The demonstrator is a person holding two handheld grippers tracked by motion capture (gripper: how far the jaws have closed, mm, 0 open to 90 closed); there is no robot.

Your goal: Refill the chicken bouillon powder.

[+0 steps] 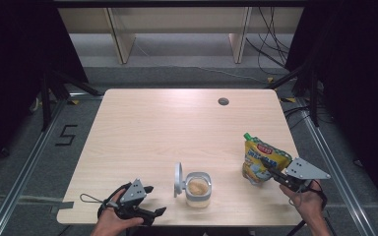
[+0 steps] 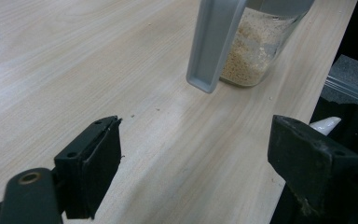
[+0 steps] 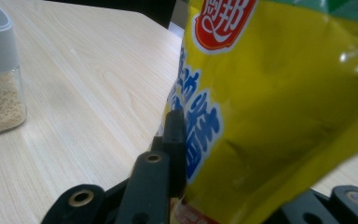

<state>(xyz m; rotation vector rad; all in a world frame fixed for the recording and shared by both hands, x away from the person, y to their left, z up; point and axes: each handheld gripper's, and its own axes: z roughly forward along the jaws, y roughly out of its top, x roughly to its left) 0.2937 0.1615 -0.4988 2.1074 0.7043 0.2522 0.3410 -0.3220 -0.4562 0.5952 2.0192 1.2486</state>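
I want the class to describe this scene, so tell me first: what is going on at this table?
A person works at a wooden table with a gripper in each hand. The right gripper is shut on a yellow pouch with a green cap, holding it upright near the table's right edge. A small clear jar of beige granules stands at the front middle, its grey lid flipped open. The left gripper rests on the table to the jar's left, jaws open, holding nothing.
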